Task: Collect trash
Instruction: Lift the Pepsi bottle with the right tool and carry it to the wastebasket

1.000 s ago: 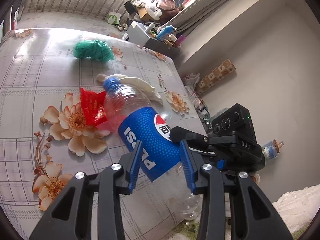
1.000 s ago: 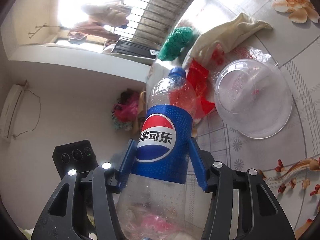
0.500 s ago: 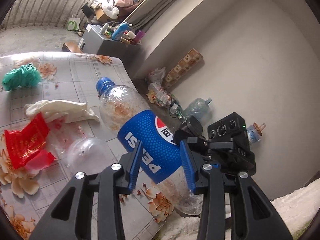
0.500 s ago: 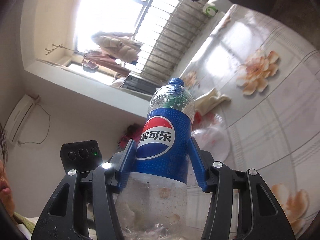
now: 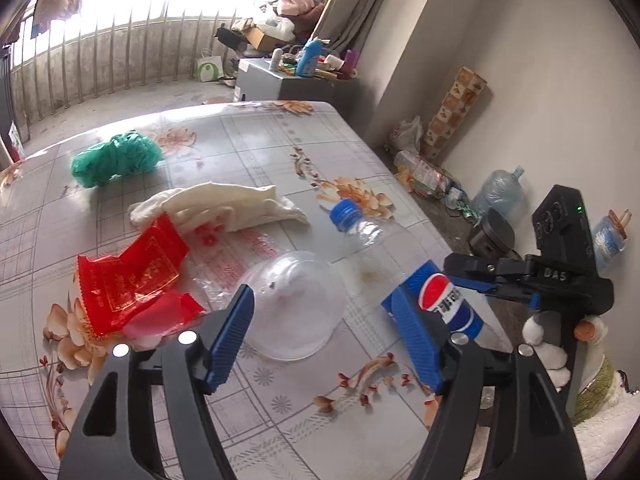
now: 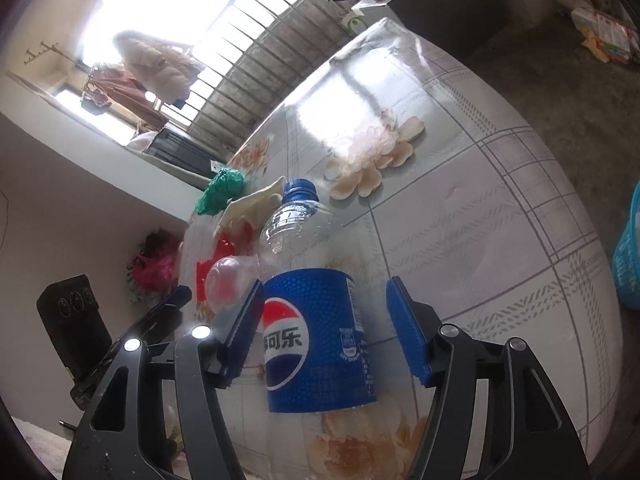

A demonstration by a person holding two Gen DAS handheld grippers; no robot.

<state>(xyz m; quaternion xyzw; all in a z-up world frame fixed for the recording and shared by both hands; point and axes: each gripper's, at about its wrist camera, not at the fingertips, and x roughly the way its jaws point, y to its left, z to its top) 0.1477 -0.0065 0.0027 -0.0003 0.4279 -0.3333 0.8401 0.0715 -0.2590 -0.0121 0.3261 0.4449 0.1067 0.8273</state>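
Right wrist view: right gripper point(image 6: 324, 330) opening around the bottle point(image 6: 316, 320), pads apart from it; left gripper point(image 5: 326, 340) opening too, released. Bottle at the table point(image 5: 280, 148) edge may roll off

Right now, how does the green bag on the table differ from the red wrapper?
The green bag is bunched into a rounded ball; the red wrapper lies flatter, crumpled and shiny with gold print. The green bag sits alone farther off; the red wrapper touches a cream cloth. Both rest on the flowered table.
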